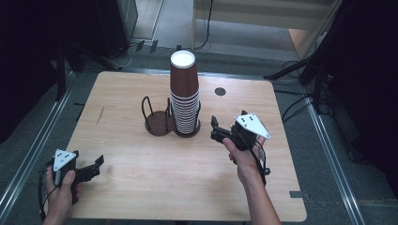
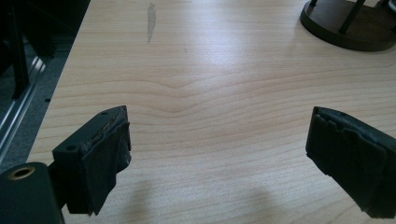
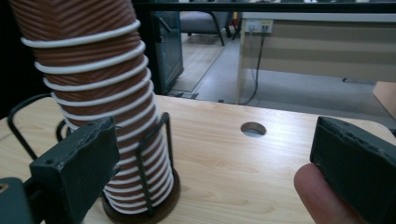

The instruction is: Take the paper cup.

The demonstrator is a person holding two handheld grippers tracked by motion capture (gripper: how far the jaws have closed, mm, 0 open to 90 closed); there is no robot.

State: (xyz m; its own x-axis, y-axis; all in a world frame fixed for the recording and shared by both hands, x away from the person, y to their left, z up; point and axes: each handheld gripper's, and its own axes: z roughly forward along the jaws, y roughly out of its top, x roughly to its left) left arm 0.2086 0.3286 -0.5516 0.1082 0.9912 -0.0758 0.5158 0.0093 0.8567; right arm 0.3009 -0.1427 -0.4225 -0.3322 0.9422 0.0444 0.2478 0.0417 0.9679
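A tall stack of brown paper cups (image 1: 184, 93) with white rims stands upside down in the right ring of a dark two-ring wire holder (image 1: 159, 123); the left ring holds nothing. Close up, the stack (image 3: 100, 88) leans slightly inside the wire frame. My right gripper (image 1: 214, 125) hovers just right of the stack, jaws open, nothing between them (image 3: 210, 161). A fingertip (image 3: 320, 193) rests by its right jaw. My left gripper (image 1: 97, 164) lies low near the table's front left corner, open over bare wood (image 2: 217, 140).
The light wooden table (image 1: 141, 164) has a round cable hole (image 1: 220, 91) behind the cups. The holder's base (image 2: 348, 28) shows at the top right of the left gripper view. Dark stands and cables surround the table on the floor.
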